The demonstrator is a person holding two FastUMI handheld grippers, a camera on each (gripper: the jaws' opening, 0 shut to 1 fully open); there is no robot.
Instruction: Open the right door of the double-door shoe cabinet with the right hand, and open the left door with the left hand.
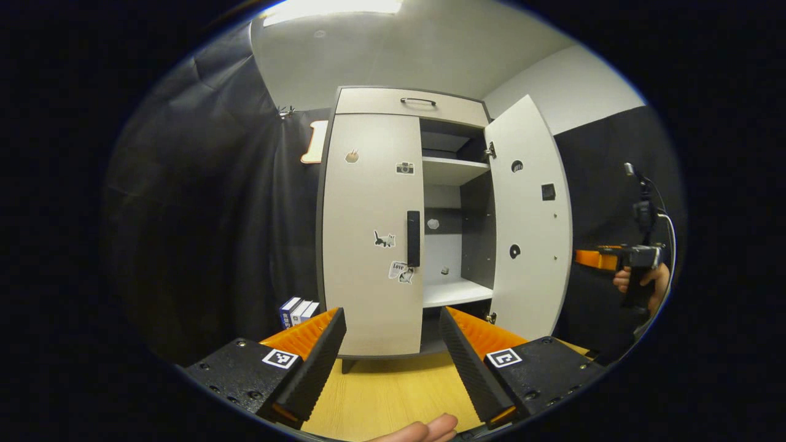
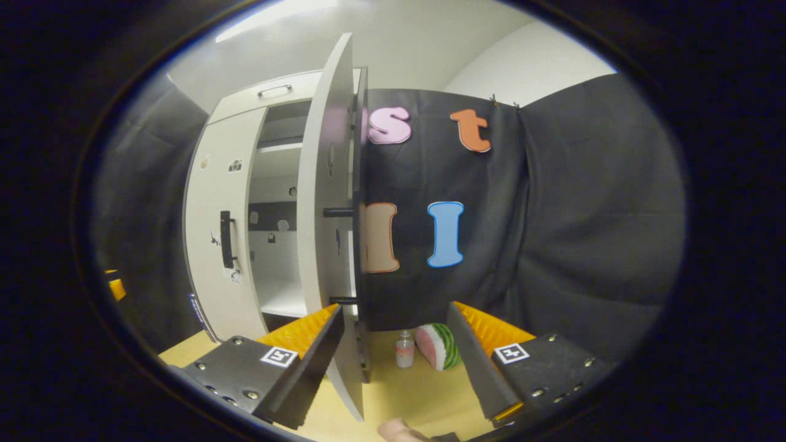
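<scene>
The shoe cabinet [image 1: 393, 221] stands on the wooden worktop [image 1: 393, 393] against the booth's dark wall. Its right door [image 1: 528, 221] is swung wide open, baring white shelves [image 1: 455, 293]; its left door [image 1: 368, 233] is shut, its dark vertical handle [image 1: 413, 238] untouched. The stickers on the left door are too small to make out, and the boxes [image 1: 299, 310] beside the cabinet's foot are partly hidden by a finger.

In the right gripper view the right door [image 2: 328, 215] is seen nearly edge-on, so its outer face is hidden. Behind its lower edge stand a small bottle [image 2: 403, 350] and a watermelon-slice toy [image 2: 437, 346], the latter partly covered by a finger.

The left gripper [image 1: 393, 353] hovers level before the left door, short of the handle, fingers spread apart and holding nothing. The right gripper [image 2: 393, 356] is likewise spread and empty, the door's edge between its fingers without touching them. In the left gripper view the right gripper [image 1: 605, 258] is small at the far right, held by a hand [image 1: 642, 282].
</scene>
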